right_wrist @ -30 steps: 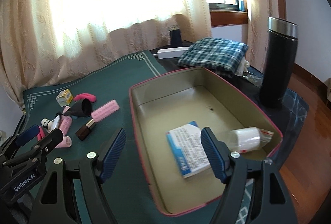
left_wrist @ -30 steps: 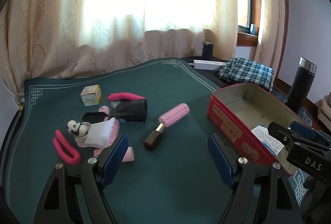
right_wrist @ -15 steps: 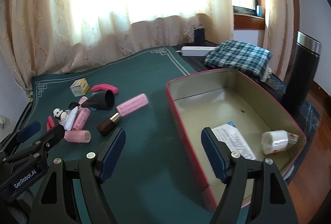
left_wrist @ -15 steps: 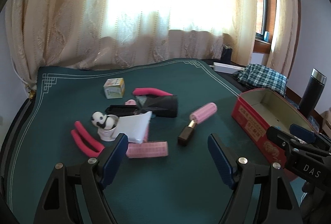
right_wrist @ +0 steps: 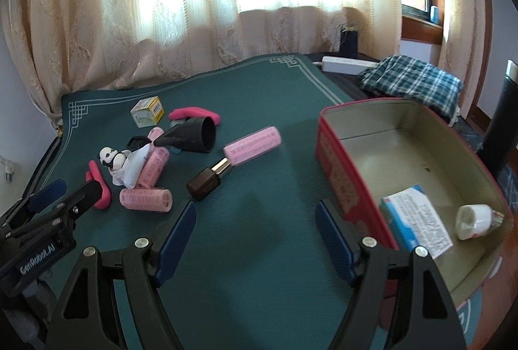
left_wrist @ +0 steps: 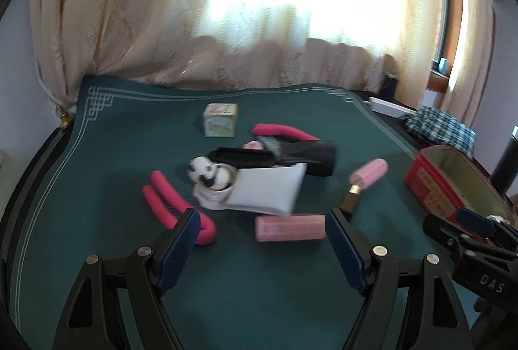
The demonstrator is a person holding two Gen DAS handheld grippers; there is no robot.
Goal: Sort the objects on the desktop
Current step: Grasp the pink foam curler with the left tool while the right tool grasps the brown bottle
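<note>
Both sets of jaws stand apart and empty. The red tin [right_wrist: 333, 175] sits at the bench's right edge; the clutter lies mid-bench. I judge the left gripper [left_wrist: 260, 248] should drop squarely over the nearest pink roller [left_wrist: 289, 227], clear of the white pouch [left_wrist: 268, 190]. Only the right wrist view shows the tin's contents: a leaflet box [right_wrist: 417, 222] and a small white bottle [right_wrist: 474, 220].

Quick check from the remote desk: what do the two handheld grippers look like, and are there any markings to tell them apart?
Both share one build: black plastic frames with triangular cut-outs, silver screw heads and ribbed dark-blue finger pads. The left gripper reads "GenRobot.AI" in white on its side in the right wrist view; the right gripper shows "DAS" in the left wrist view. No cables, sleeves or hands visible.
</note>
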